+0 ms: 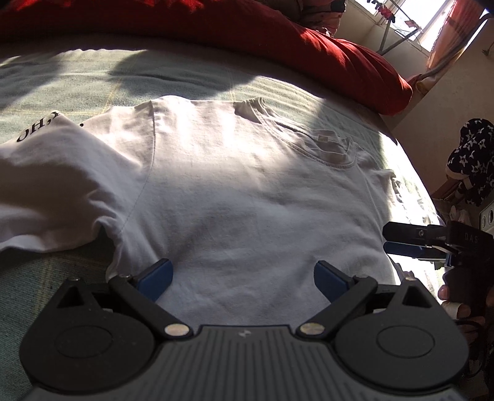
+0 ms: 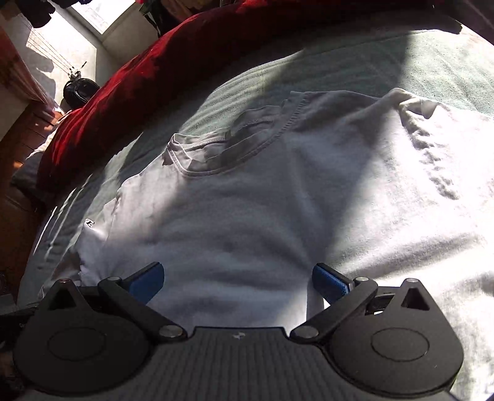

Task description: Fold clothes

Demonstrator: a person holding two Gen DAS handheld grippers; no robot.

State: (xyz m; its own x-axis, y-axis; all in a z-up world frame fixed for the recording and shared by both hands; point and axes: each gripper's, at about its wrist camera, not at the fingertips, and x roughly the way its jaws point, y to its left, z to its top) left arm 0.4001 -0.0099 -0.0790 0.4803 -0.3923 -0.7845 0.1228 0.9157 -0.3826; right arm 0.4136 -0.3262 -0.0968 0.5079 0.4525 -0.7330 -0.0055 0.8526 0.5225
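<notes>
A white T-shirt [image 1: 234, 197] lies spread on a green bedsheet [image 1: 77, 80], its collar [image 1: 324, 148] towards the far right. Its left part is folded over and shows black print "OH," [image 1: 37, 129]. My left gripper [image 1: 242, 277] hovers open over the shirt's near hem with only flat cloth between its blue pads [image 1: 154, 277]. In the right wrist view the same T-shirt [image 2: 278, 200] fills the frame, collar [image 2: 216, 154] at upper left. My right gripper [image 2: 237, 282] is open above the near edge; a small ridge of cloth [image 2: 315, 299] rises beside its right finger. The right gripper [image 1: 401, 240] also shows at the shirt's right edge.
A red blanket [image 1: 278, 40] is heaped along the bed's far side. The bed's right edge [image 1: 410, 172] drops to the floor by a sunlit window [image 1: 416, 18]. Dark star-patterned fabric [image 1: 472, 160] sits off the bed at right. A person's hand [image 1: 447, 293] holds the right gripper.
</notes>
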